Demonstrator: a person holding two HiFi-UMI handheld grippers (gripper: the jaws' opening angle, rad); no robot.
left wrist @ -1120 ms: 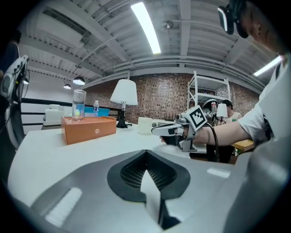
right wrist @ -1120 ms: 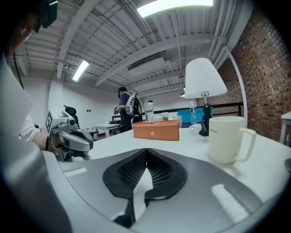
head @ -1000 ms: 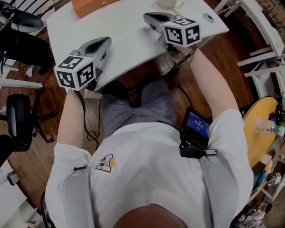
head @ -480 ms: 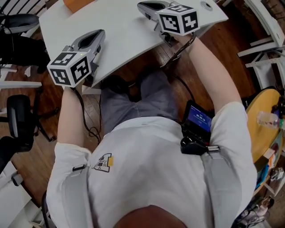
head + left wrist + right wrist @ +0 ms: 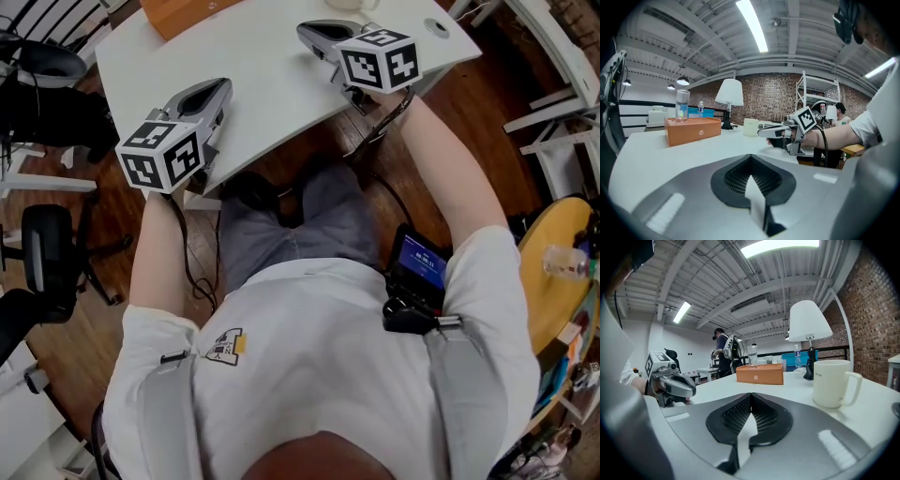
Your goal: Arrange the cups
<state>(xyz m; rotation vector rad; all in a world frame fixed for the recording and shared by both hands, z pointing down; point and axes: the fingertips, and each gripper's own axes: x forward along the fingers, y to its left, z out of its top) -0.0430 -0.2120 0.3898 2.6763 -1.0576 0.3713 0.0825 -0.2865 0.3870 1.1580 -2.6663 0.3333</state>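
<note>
A white mug [image 5: 832,383] stands on the white table [image 5: 262,84], just right of my right gripper [image 5: 751,397]; it also shows far off in the left gripper view [image 5: 751,127]. A clear glass [image 5: 682,104] stands on an orange box [image 5: 692,131] at the table's far side. My left gripper [image 5: 217,89] rests near the table's front left edge, shut and empty. My right gripper [image 5: 309,33] lies further in on the right, also shut and empty. The two grippers are well apart, with neither touching a cup.
A white lamp [image 5: 809,322] stands behind the mug. Office chairs [image 5: 47,253] are on the floor at left. A round yellow table [image 5: 553,272] with a clear cup [image 5: 562,265] is at right. A person [image 5: 723,355] stands far back.
Only the head view has shifted a little. Both grippers stay shut in the same spots on the table.
</note>
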